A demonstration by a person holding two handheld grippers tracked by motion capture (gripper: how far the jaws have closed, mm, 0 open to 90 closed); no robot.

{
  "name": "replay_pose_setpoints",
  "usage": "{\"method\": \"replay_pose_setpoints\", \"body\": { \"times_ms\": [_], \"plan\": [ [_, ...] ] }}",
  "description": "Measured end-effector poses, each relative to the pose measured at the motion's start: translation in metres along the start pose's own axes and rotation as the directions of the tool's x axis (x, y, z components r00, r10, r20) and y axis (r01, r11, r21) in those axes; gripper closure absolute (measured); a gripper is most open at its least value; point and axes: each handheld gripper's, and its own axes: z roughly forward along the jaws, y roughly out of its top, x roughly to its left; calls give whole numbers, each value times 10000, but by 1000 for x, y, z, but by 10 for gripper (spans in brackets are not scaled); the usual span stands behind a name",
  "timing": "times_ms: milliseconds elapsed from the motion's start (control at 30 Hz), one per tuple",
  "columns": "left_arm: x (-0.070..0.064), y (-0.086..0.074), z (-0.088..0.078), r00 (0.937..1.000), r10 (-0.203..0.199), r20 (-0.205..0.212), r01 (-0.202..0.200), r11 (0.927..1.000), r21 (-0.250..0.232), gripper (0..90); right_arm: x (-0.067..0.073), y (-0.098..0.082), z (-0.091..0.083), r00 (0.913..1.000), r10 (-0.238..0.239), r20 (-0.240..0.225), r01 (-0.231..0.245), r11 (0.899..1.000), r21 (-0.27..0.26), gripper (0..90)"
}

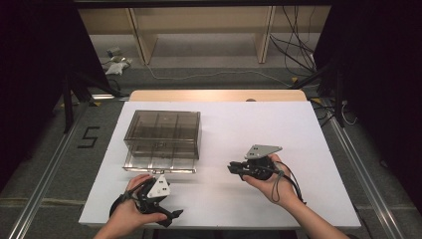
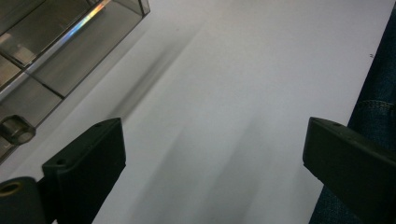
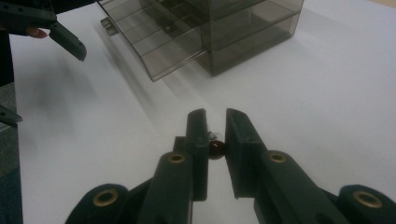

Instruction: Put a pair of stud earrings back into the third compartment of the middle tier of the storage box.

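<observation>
Small dark object (image 3: pixel 216 148), half-hidden, unidentifiable

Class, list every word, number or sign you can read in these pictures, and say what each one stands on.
"5": a large dark numeral on the grey floor, left of the white table.
The smoky clear drawer box and both grippers carry no readable text.

box (image 1: pixel 162 133): smoky clear glossy plastic | table (image 1: pixel 278 124): matt white, smooth
</observation>
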Motion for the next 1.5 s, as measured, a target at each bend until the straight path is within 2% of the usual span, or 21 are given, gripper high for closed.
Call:
{"method": "replay_pose_setpoints", "body": {
  "times_ms": [1200, 1500],
  "plan": [
    [0, 0, 0, 10000, -5, 6, 5, 10000, -1, 55, 8, 12, 12, 9996, -151, -231, 150, 9999, -34, 804],
    [0, 0, 0, 10000, 8, 19, -8, 10000, 14, 56, 10, 16, 16, 9991, -312, -284, 311, 9995, -37, 805]
  ]
}}
